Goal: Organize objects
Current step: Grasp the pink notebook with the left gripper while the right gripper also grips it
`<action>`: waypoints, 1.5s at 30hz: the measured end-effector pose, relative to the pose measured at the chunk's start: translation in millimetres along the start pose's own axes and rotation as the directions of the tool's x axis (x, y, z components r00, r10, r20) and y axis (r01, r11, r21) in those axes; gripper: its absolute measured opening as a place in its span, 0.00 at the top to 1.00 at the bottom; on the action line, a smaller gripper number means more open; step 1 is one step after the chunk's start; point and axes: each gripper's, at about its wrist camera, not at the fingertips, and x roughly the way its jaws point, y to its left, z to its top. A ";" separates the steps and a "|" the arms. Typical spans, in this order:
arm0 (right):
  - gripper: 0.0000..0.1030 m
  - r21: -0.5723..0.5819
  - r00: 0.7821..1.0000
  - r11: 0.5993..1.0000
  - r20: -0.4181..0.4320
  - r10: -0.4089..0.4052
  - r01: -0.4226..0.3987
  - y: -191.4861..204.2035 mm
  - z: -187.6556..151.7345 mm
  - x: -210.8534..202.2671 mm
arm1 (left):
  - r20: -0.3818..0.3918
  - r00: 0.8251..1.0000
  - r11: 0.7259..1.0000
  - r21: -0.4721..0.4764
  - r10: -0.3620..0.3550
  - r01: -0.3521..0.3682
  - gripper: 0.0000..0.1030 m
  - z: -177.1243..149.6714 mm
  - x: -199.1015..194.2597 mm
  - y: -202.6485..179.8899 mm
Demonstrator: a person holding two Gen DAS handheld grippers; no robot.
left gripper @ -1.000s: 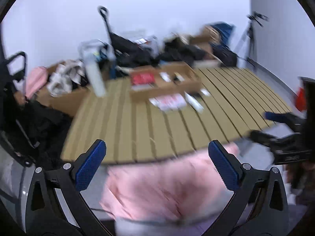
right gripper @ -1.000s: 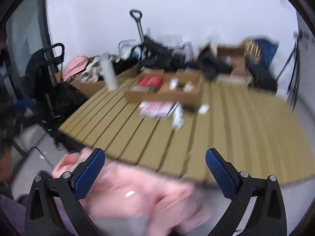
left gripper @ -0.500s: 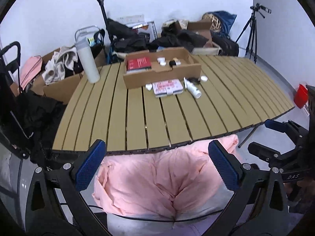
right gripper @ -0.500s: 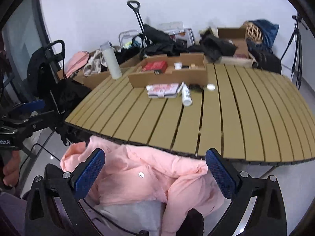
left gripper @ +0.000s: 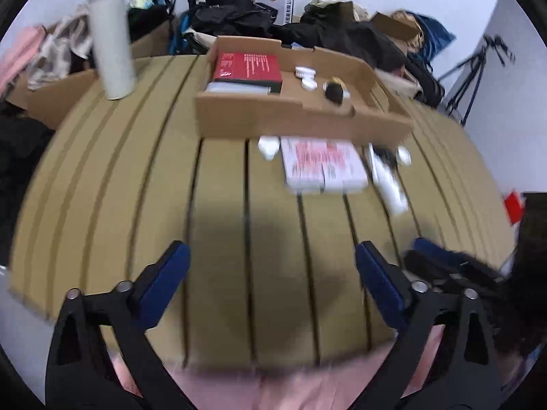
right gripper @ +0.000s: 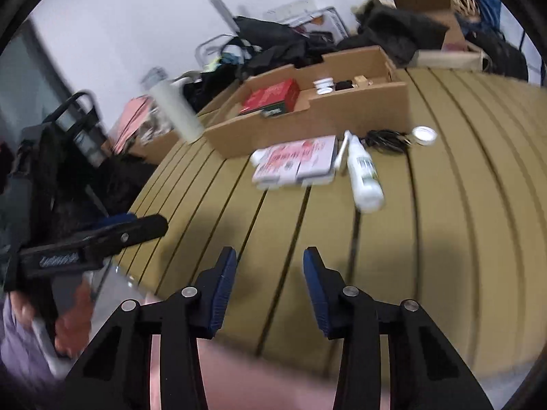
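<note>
A low cardboard box stands on the slatted wooden table, holding a red box and small white and black items. In front of it lie a pink-and-white flat pack, a white bottle on its side, a black cord, a round white lid and a small white piece. My left gripper hovers over the near table, jaws wide and closing on nothing. My right gripper is closing too, nothing between its pads.
A tall white flask stands at the table's left back. Bags, dark clothes and boxes pile up behind the table. A tripod stands at the right. Pink clothing fills the bottom edge.
Both grippers have moved forward and down, from before the table's edge to over its near part. The right jaws have narrowed a lot, the left ones slightly. The box and items look closer.
</note>
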 end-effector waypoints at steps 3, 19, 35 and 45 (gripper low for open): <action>0.57 0.035 1.000 0.999 0.020 -0.019 0.019 -5.0 33.8 39.5 | -0.021 0.999 0.999 -0.023 -0.031 0.030 0.23 29.7 37.9 2.9; 0.57 -0.016 0.993 0.994 -0.047 -0.105 0.105 -31.8 78.5 98.0 | -0.058 0.981 0.981 -0.058 -0.186 0.183 0.74 43.9 105.2 -5.0; 0.77 -0.055 0.983 0.985 -0.068 -0.168 0.165 -3.0 -12.0 16.6 | -0.090 0.966 0.966 -0.117 -0.244 0.233 0.85 -55.6 26.7 -22.4; 0.78 -0.045 0.991 0.991 0.053 -0.126 0.128 10.5 24.0 -38.1 | 0.057 0.959 0.960 -0.021 -0.278 0.280 0.85 -3.8 -31.0 -46.3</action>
